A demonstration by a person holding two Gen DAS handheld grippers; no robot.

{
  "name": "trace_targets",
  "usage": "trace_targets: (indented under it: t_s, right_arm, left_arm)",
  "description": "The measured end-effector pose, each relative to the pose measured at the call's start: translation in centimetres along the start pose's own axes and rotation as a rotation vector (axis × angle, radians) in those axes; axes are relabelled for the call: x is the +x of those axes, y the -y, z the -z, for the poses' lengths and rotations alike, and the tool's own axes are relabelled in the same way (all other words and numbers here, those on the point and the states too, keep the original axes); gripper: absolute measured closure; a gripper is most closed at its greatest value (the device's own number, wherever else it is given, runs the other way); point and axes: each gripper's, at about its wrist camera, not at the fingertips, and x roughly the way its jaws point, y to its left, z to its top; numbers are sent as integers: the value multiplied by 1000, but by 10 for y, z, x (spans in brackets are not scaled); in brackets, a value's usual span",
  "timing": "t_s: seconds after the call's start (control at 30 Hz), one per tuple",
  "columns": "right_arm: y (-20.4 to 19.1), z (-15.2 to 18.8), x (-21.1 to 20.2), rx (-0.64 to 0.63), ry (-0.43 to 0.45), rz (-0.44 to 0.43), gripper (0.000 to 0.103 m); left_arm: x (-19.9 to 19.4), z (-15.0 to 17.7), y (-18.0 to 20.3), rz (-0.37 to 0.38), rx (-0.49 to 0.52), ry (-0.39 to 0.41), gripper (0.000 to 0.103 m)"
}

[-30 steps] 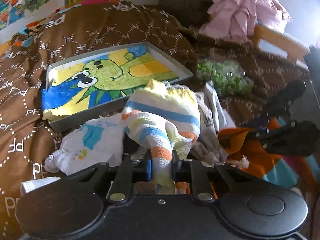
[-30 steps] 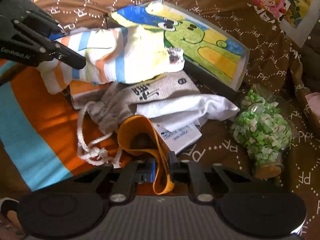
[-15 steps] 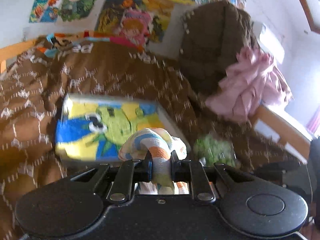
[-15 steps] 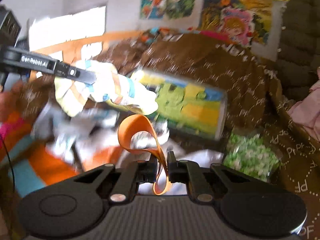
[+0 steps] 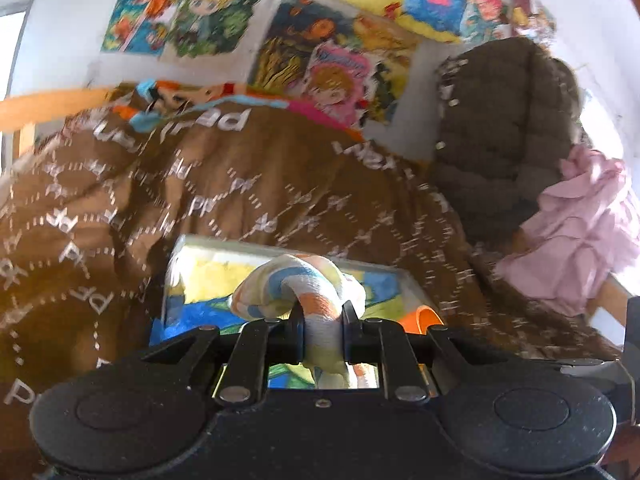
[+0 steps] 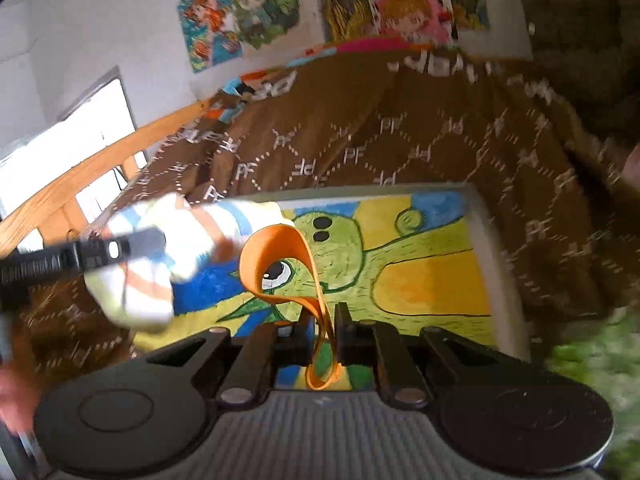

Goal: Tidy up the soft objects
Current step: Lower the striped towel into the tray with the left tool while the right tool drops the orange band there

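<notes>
Bed, covered by a brown blanket printed with white letters, bounded by a wooden rail at its far edge. Posters on the wall beyond the bed; dark padded jacket and pink garment toward the bed's right edge. Shallow tray with a green cartoon picture inside, resting on the blanket near the bed's middle. Striped sock, held above the tray's near-left part, pinched in the left gripper, fingers closed tight on the fabric. Orange band, looped upward over the tray picture, clamped at its lower end in the right gripper, fingers closed nearly together on it. Blurred green mass just beside the tray's right wall.
</notes>
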Motion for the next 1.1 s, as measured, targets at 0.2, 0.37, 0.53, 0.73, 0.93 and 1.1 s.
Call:
trace_targets:
  t_s: [0.2,0.37,0.53,0.73,0.93,1.1]
  right_arm:
    - [-9,-5,55,65,-70,18,92]
    - [-14,1,73,71,-111,35,92]
    - [-11,6,77,80,-132,49,89]
    - [-9,7,70,79,-131,51,73]
    - [-9,2,42,42,-70,80,46]
    - [-11,-2,4,26,5,74,30]
  left_arm:
    - [37,20,-27,-108,-36,-58,85]
    - [51,28,-37,-111,-64,-104,85]
    - [59,38,-42,-132,-93,-169,83]
    - [53,40,-38,-163,-102,-182,67]
    - [22,29,-31,-201,-109,-119,33]
    - [-19,19,-19,-235,-84,-39,20]
